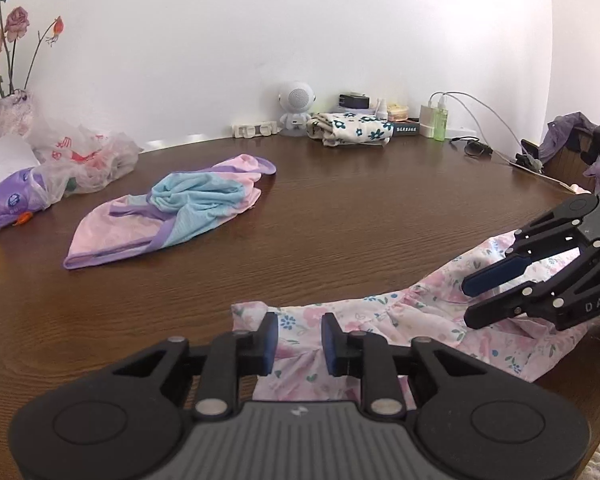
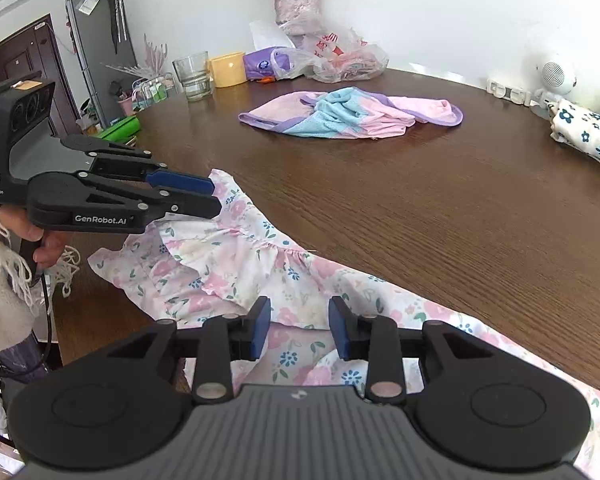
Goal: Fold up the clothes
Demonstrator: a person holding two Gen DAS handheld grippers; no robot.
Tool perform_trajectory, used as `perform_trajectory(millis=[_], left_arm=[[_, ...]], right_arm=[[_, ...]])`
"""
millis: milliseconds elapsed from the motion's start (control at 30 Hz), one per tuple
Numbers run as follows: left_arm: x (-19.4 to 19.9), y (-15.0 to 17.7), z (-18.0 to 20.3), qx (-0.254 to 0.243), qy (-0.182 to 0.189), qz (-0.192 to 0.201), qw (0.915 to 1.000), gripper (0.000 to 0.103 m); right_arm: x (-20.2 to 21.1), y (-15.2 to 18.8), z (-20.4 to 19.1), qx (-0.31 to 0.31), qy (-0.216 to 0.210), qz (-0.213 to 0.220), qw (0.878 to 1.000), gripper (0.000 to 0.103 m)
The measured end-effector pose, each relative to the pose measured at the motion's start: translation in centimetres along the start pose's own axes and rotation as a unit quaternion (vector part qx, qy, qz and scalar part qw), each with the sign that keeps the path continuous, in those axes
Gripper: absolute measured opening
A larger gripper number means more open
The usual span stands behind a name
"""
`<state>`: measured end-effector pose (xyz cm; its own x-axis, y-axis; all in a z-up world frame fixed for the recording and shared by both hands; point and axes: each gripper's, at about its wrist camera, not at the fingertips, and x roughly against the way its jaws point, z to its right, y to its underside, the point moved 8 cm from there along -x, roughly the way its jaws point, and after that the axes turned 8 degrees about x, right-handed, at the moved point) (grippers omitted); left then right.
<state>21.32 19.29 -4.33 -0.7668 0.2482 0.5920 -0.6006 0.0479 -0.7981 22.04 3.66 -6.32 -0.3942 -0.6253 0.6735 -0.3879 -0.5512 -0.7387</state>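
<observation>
Early stage, I'd say. Floral garment (image 2: 236,264) lies rumpled at near edge of the surface (image 1: 340,216), partly hanging off, no clean fold visible yet. Left tongs (image 1: 299,338) part-spread over its corner, pads w/ a gap, nothing pinched; right tongs (image 2: 299,330) likewise part-spread above the cloth, not gripping. Pink/blue garment (image 1: 172,208) sits crumpled mid-surface, untouched. One folded flowered piece (image 1: 350,128) by the wall looks done. So approx. two left.

Under my black, blue-padded left gripper (image 1: 299,338) lies white cloth (image 1: 380,320) with pink flowers; beyond, a pink, blue and lilac garment (image 1: 160,208) on my brown table (image 1: 340,220).
</observation>
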Motion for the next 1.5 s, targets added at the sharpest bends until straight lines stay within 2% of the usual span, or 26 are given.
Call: perform_trajectory(millis=[67,167,233,400,500,633,767,867,1000,1067,1267,1400,1500], left_arm=[[0.0,0.3,0.0,0.004,0.005,-0.007,1.0000,0.022],[-0.8,1.4,-0.5,0.003,-0.017,-0.022,0.9996,0.021],[-0.8,1.6,-0.7,0.000,-0.017,-0.011,0.9998,0.021],[-0.6,1.9,-0.8,0.001,-0.024,-0.005,0.9997,0.022],[-0.6,2.0,-0.9,0.005,-0.022,-0.001,0.9998,0.022],[-0.6,2.0,-0.9,0.006,-0.023,0.002,0.9997,0.022],[-0.7,1.9,-0.8,0.008,-0.025,0.002,0.9997,0.022],[-0.7,1.9,-0.8,0.010,-0.027,0.000,0.9996,0.022],[-0.7,1.9,-0.8,0.013,-0.029,-0.002,0.9995,0.022],[-0.7,1.8,-0.8,0.012,-0.031,-0.004,0.9995,0.023],[-0.8,1.7,-0.9,0.018,-0.036,-0.009,0.9992,0.023],[-0.9,1.6,-0.8,0.019,-0.044,-0.013,0.9988,0.023],[-1.0,1.5,-0.7,0.021,-0.048,-0.015,0.9985,0.023]], right_arm=[[0.5,0.0,0.2,0.003,0.013,0.008,1.000,0.032],[0.3,0.5,0.5,-0.006,0.017,-0.001,1.000,0.032],[-0.1,1.1,0.7,-0.013,0.018,-0.008,1.000,0.033],[1.0,1.6,0.6,-0.028,0.014,0.006,0.999,0.034],[3.4,2.2,1.3,-0.049,0.032,0.036,0.998,0.034],[7.1,4.0,4.5,-0.083,0.108,0.056,0.989,0.037],[10.9,6.8,8.8,-0.115,0.204,0.058,0.971,0.037],[12.2,9.2,11.9,-0.138,0.246,0.034,0.959,0.037],[13.0,12.7,14.5,-0.147,0.272,0.000,0.951,0.036],[13.5,14.2,15.4,-0.139,0.273,0.006,0.952,0.040],[14.5,15.0,15.9,-0.145,0.253,0.016,0.957,0.041],[16.2,14.3,14.2,-0.134,0.246,0.036,0.959,0.042],[16.9,14.8,13.4,-0.125,0.248,0.028,0.960,0.042]])
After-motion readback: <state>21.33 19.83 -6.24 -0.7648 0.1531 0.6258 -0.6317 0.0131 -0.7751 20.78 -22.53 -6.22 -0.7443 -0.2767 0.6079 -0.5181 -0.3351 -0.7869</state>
